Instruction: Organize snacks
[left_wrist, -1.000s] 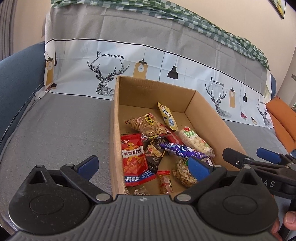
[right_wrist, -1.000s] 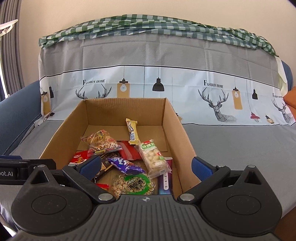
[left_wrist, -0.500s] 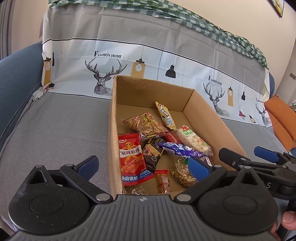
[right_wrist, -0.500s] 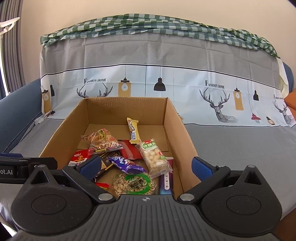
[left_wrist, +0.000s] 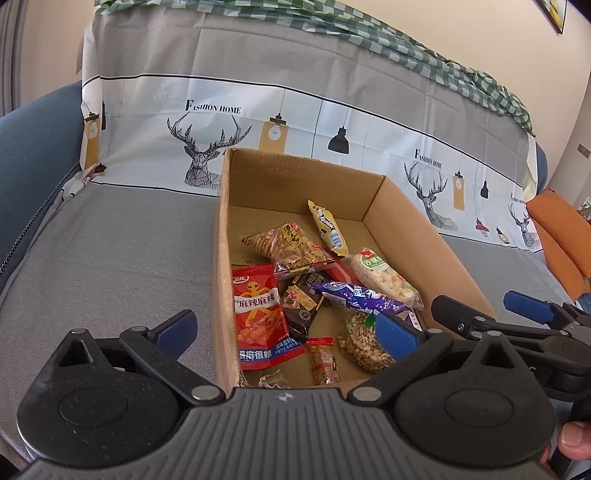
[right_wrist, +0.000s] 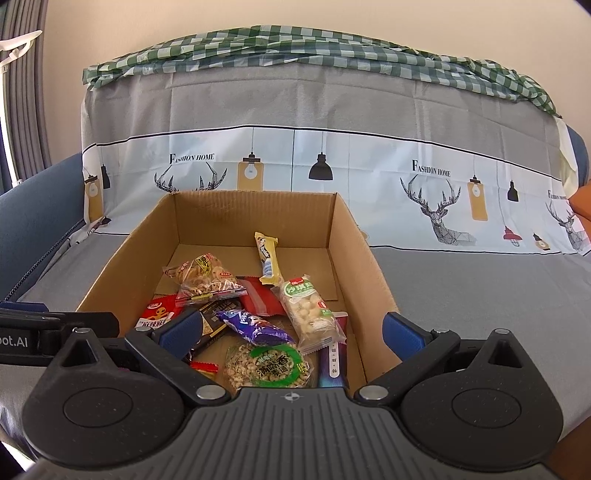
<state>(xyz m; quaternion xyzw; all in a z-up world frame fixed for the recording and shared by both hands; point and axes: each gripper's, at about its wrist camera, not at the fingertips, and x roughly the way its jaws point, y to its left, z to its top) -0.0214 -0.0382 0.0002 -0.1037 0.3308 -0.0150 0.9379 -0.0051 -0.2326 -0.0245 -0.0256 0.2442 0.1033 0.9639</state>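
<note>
Cardboard open-topped brown box (right_wrist: 369, 266) holds mixed snack packets, including a red foil packet (left_wrist: 258, 317). Left gripper (left_wrist: 284, 328) and right gripper (right_wrist: 291, 328) hover spread wide, apparently empty.

Cardboard box (left_wrist: 424, 236) of snack packets, left gripper (left_wrist: 284, 332) fingers apart, empty

deer-print sofa cover (right_wrist: 332, 177), green checked cloth (right_wrist: 317, 44), orange cushion (left_wrist: 557, 236)

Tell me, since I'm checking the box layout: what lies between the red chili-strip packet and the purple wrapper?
A dark brown snack packet lies between the red chili-strip packet and the purple wrapper, seen in the left wrist view.
</note>
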